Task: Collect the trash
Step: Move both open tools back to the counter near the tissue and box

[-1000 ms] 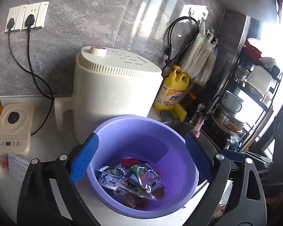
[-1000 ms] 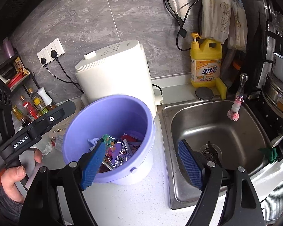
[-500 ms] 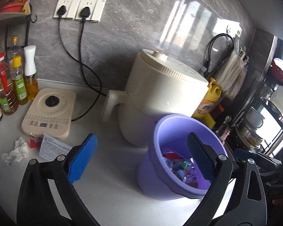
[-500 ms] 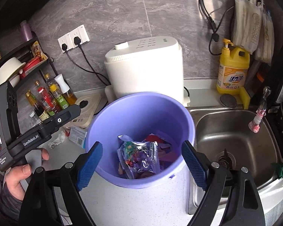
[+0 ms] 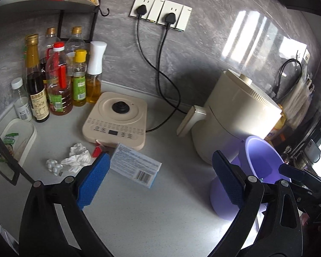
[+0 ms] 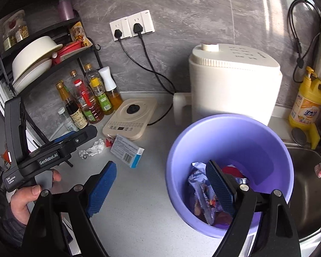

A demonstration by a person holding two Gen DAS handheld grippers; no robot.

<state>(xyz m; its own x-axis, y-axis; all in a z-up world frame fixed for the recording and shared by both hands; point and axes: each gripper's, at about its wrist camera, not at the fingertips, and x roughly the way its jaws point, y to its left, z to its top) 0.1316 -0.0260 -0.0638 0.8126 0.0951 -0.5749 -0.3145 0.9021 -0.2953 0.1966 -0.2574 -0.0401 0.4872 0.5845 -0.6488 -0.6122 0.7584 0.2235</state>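
Observation:
A purple bucket (image 6: 241,141) holding shiny wrappers (image 6: 203,194) stands on the counter; it also shows at the right of the left wrist view (image 5: 259,160). A crumpled white tissue (image 5: 76,157), a small red scrap (image 5: 97,151) and a white-blue box (image 5: 134,165) lie in front of the beige cooker. The box (image 6: 127,150) and tissue (image 6: 95,147) also show in the right wrist view. My left gripper (image 5: 160,180) is open and empty, just short of the box. My right gripper (image 6: 160,188) is open and empty, its right finger over the bucket's rim.
A beige induction cooker (image 5: 115,121) and a white air fryer (image 5: 233,120) stand at the back, with cords to wall sockets. Several oil and sauce bottles (image 5: 57,81) stand at left under a shelf rack. A white tub (image 5: 15,143) is far left. The sink (image 6: 308,184) is right of the bucket.
My left gripper has swung left, away from the bucket, and now faces the box and tissue. My right gripper also turned left; the bucket moved to its right side.

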